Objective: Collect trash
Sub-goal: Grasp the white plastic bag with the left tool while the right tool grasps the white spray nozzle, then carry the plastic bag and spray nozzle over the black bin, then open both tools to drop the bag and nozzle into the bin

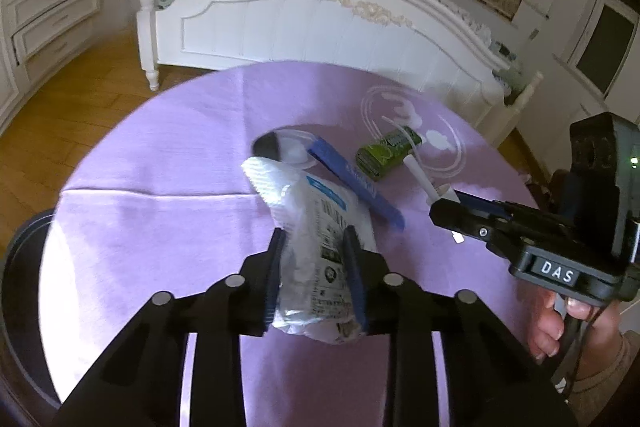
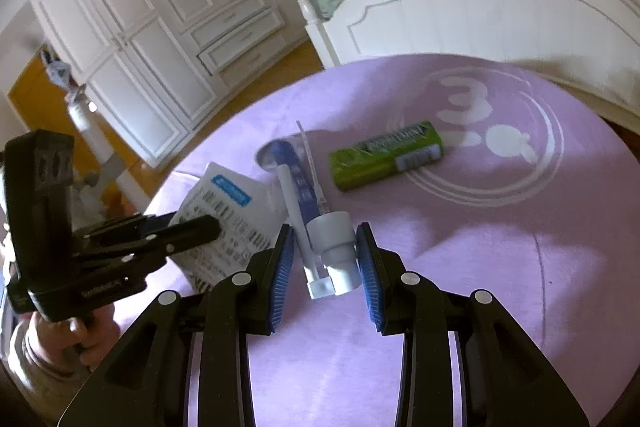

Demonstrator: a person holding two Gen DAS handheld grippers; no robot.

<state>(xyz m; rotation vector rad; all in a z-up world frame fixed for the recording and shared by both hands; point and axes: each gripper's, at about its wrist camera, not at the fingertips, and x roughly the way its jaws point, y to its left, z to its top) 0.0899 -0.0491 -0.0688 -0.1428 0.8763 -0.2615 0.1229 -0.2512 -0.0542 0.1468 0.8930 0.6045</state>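
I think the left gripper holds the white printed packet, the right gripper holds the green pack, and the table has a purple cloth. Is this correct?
One detail is wrong. The green pack lies free on the purple cloth. The right wrist view shows the right gripper around a white syringe-like applicator. The left gripper does hold the white printed packet.

1. Cloth [image 1: 168, 155]: lilac, with white rings and blobs.
2. Packet [image 1: 320, 247]: white, blue label, black print.
3. Box [image 2: 386, 155]: lime green, pale lettering.
4. Syringe [image 2: 332, 247]: white and grey.
5. Pads [image 2: 282, 267]: blue, ribbed.
6. Bed [image 1: 304, 27]: white, cream ornament.
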